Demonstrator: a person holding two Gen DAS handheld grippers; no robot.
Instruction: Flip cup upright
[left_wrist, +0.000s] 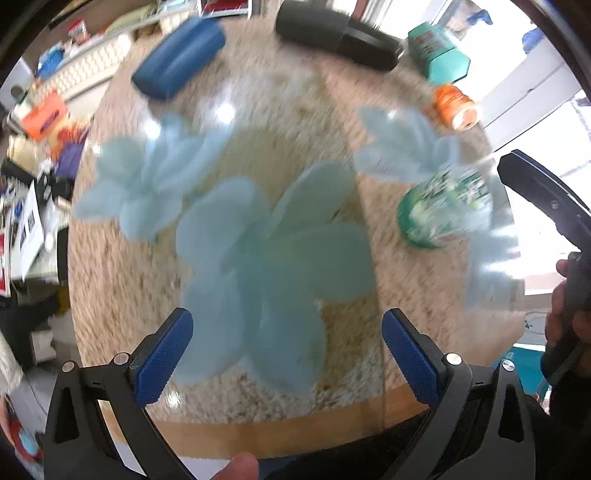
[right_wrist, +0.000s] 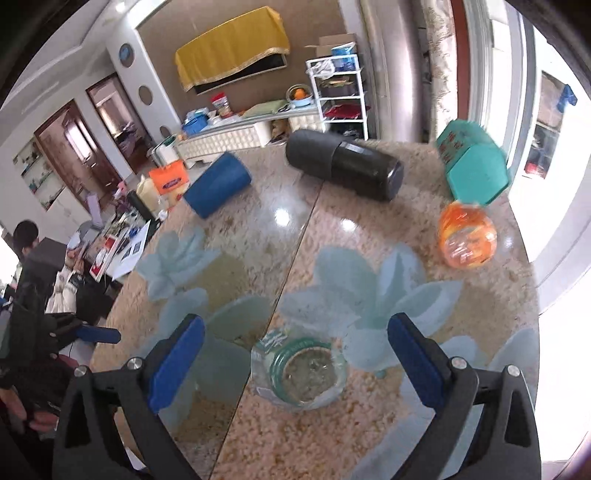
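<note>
A clear glass cup with a green patterned band (right_wrist: 300, 371) stands on the round glass table (right_wrist: 369, 435), seen from above through its mouth, between and just beyond my right gripper's fingers. My right gripper (right_wrist: 295, 360) is open and empty above it. In the left wrist view the same cup (left_wrist: 445, 206) is blurred, at the right of the table. My left gripper (left_wrist: 286, 345) is open and empty over the table's near edge, well left of the cup. The right gripper's finger (left_wrist: 546, 199) shows at the far right of that view.
On the far side of the table lie a blue cup (right_wrist: 218, 184), a black flask (right_wrist: 345, 164), a teal box (right_wrist: 474, 162) and an orange jar (right_wrist: 467, 234). The table edge (left_wrist: 280, 435) is close to me. A cluttered desk and a seated person (right_wrist: 26, 240) are at the left.
</note>
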